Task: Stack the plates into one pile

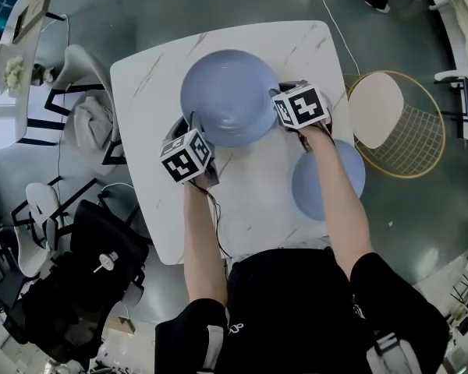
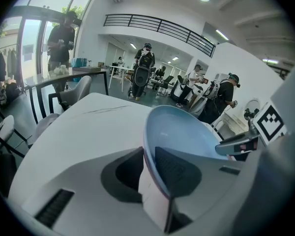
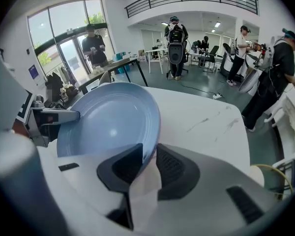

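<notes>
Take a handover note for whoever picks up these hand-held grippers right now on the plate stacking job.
Grippers: the left hand-held gripper is shut on the near-left rim of the large blue plate; the right hand-held gripper is shut on that plate's right rim.
Things: the small blue plate lies flat on the white table, near right, partly under the right forearm.
Done: large plate gripped on two sides; nothing stacked yet.
Left: make one pile. Probably set the large plate down and put the small one on it.
</notes>
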{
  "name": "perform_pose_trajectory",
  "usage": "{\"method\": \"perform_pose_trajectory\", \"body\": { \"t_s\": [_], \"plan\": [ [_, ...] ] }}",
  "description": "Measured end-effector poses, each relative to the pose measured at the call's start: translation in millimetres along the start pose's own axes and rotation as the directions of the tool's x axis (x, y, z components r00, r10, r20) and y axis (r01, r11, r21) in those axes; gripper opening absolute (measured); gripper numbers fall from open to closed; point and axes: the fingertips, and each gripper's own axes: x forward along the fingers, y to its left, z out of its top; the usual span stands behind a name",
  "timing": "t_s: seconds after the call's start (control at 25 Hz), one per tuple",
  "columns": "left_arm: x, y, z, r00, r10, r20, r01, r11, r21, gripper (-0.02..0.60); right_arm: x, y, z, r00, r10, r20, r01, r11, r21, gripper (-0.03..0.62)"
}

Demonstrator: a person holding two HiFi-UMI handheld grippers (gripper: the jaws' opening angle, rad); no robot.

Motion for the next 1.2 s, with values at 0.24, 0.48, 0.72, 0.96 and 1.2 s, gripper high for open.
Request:
{"method": "perform_pose_trajectory", "body": {
  "t_s": [0.24, 0.48, 0.72, 0.96, 1.2],
  "plan": [
    [-44.1, 3.7, 0.9, 0.999, -0.004, 0.042, 0.003, 1.0, 0.012, 0.087, -32.7, 27.8, -8.1, 0.997, 0.013, 0.071, -0.015, 0.999, 0.03, 0.094],
    [-78.8, 6.8, -12.6, 0.999, -0.042, 0.034, 0.04, 0.997, 0.064, 0.087, -62.7, 53.5, -35.5, 0.994, -0.025, 0.109, 0.017, 0.997, 0.074, 0.091],
    [-108.3, -7.2, -34.6, 0.995, -0.103, 0.012, 0.101, 0.986, 0.13, 0.087, -97.4, 66.5, -78.8, 0.986, -0.07, 0.151, 0.044, 0.985, 0.167, 0.086],
    [-121.9, -39.5, -55.9, 0.982, -0.187, -0.033, 0.189, 0.956, 0.224, 0.087, -130.4, 63.1, -133.4, 0.975, -0.133, 0.176, 0.079, 0.954, 0.288, 0.086],
    [-120.7, -98.1, -83.4, 0.953, -0.285, -0.097, 0.301, 0.901, 0.313, 0.087, -167.7, 37.0, -193.3, 0.955, -0.23, 0.185, 0.138, 0.902, 0.408, 0.086]
  ]
}}
